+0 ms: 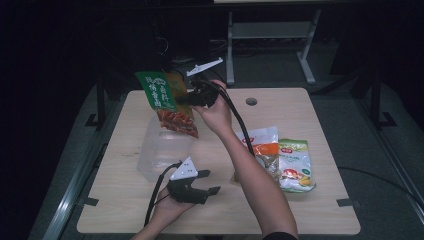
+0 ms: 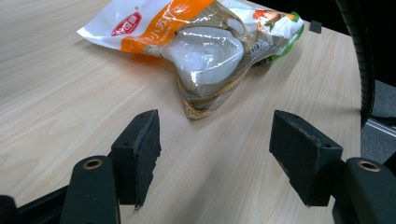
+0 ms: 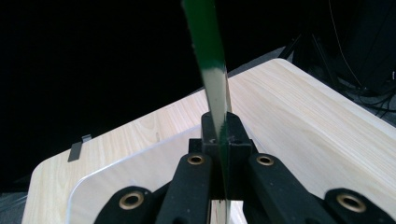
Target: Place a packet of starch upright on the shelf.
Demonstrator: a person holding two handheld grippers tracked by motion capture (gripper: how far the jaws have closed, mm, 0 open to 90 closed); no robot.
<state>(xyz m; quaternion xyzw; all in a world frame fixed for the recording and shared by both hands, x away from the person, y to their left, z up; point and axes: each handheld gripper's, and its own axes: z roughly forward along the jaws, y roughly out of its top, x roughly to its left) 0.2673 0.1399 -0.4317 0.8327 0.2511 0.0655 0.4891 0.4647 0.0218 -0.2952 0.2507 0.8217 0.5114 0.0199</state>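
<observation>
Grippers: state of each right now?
Left gripper: open, empty, low over the table.
Right gripper: shut on the green snack packet, above the clear bin.

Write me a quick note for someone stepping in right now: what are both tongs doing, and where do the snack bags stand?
Right tongs: shut on the green-topped snack bag with red contents, held in the air over the clear plastic bin.
Left tongs: open and empty, low over the light wooden table, pointing toward the white-and-orange snack bag.
Done: one bag lifted.
Left: probably lower it into the bin, then fetch the white-and-orange bag and the green-and-white snack bag lying beside it.
</observation>
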